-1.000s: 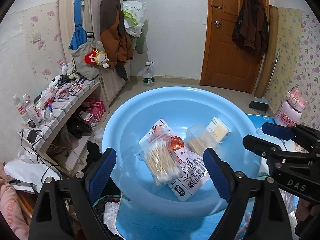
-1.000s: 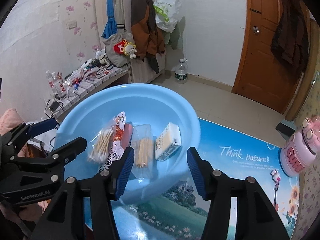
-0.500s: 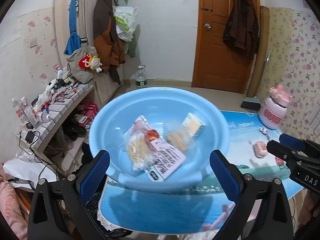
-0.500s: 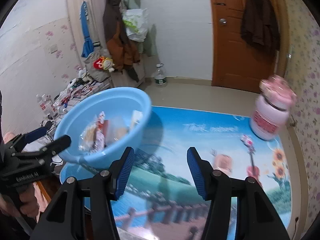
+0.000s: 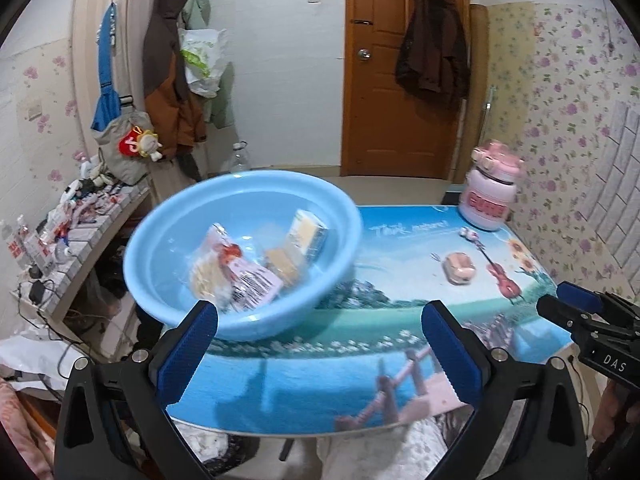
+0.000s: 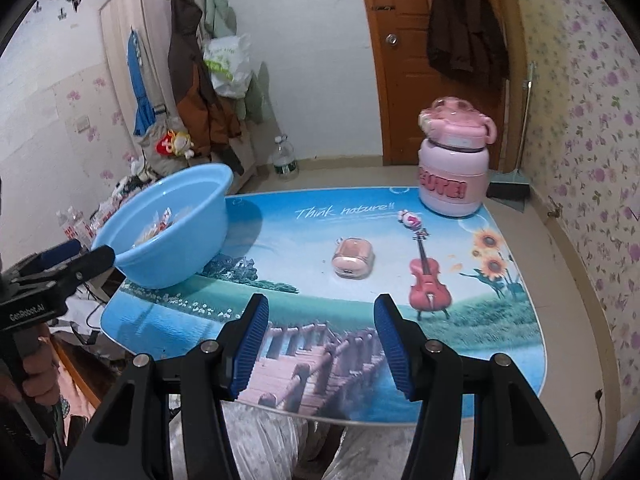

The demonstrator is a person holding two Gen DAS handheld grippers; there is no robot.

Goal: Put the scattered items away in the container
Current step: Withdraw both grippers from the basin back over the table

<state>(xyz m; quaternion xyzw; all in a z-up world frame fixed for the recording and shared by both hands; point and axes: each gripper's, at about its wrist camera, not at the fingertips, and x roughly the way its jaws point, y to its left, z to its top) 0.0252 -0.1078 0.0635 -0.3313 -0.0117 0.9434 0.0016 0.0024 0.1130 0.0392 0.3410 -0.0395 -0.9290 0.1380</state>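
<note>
Both grippers hang empty over the near edge of the table (image 6: 500, 332), the right gripper (image 6: 320, 340) with jaws parted and aimed toward the pink case (image 6: 353, 258) lying alone mid-table, the left gripper (image 5: 320, 356) spread wide before the basin (image 5: 240, 256). To do the next pick well, the right should likely straddle the case squarely across its narrow sides and close gently, since its rounded shell may slip. Farther off, the basin at the left corner holds several packets (image 5: 232, 272); a pink jar (image 6: 454, 172) stands at the far edge.

Blurred packets (image 5: 240, 272) inside basin (image 5: 168, 232)
</note>
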